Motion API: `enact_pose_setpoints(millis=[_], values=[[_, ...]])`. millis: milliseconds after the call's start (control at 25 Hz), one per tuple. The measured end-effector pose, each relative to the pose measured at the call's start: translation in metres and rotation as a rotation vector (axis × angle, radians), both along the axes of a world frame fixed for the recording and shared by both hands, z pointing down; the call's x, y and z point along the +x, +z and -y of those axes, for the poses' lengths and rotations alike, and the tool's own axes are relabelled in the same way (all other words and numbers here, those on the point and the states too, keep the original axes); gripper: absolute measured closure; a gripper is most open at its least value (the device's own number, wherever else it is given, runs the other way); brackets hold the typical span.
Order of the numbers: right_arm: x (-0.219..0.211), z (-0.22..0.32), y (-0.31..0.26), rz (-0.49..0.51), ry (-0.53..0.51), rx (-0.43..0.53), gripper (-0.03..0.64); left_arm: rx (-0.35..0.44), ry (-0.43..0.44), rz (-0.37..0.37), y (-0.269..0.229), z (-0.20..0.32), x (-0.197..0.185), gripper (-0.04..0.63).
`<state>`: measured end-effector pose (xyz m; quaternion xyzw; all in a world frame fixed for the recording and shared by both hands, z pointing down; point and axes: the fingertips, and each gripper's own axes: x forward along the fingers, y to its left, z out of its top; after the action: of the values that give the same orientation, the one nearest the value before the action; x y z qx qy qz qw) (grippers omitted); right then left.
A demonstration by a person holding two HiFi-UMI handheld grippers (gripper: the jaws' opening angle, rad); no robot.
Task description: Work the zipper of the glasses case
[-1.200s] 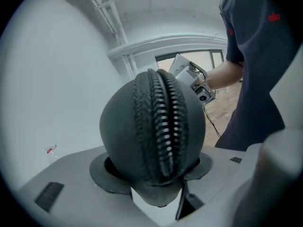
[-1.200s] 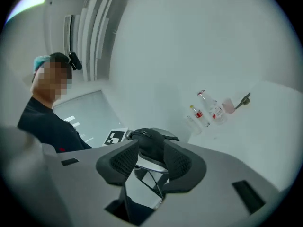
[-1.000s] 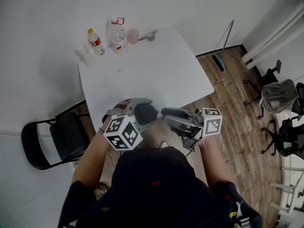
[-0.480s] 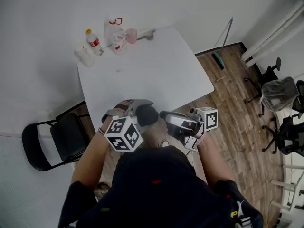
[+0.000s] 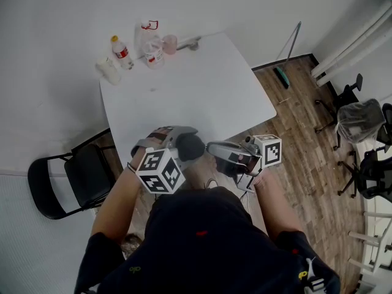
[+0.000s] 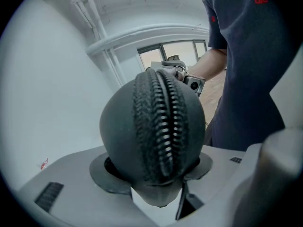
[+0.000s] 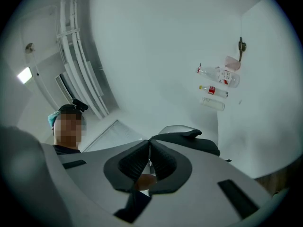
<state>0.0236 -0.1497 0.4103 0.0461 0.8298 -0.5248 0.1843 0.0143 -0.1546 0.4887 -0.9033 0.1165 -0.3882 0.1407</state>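
1. Glasses case (image 5: 190, 147), a dark, rounded, fabric-covered shell: in the head view it is held in the air just off the near edge of the white square table (image 5: 202, 97). The left gripper (image 5: 185, 141) steadies one end and the right gripper (image 5: 211, 147) meets the other. Plastic bottles (image 5: 122, 52) and a black folding chair (image 5: 73, 179) stand well apart, and nothing obstructs.
2. Left gripper view: the jaws stand wide, with the pads pressing either side of the case's rounded end. The black coil zipper (image 6: 163, 122) faces up with its near teeth meshed, presented for access, I judge.
3. Right gripper view: the jaws have just been closing and now meet on a thin pale sliver, judged to be the zipper pull (image 7: 151, 164).
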Motion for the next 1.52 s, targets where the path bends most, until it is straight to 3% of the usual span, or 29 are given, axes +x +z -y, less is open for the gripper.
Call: enact_pose_setpoints(millis=[160,560,680,1040,1520], values=[[-0.001,0.001,-0.001,-0.079,0.044,0.079,0.595,0.011,-0.017,0.010,0.003,0.004,-0.002,0.321],[-0.008,0.006,-0.011,-0.458,0.194,0.458,0.597,0.073,-0.104,0.045,0.004,0.024,-0.010,0.321],[-0.016,0.002,-0.018,-0.509,0.197,0.540,0.597,0.078,-0.127,0.059,0.006,0.028,-0.011,0.321],[-0.028,-0.001,-0.020,-0.621,0.225,0.655,0.597,0.057,-0.202,0.109,0.012,0.034,-0.016,0.321],[-0.041,-0.009,-0.003,-0.664,0.192,0.687,0.597,0.043,-0.217,0.214,0.031,0.032,-0.016,0.321]])
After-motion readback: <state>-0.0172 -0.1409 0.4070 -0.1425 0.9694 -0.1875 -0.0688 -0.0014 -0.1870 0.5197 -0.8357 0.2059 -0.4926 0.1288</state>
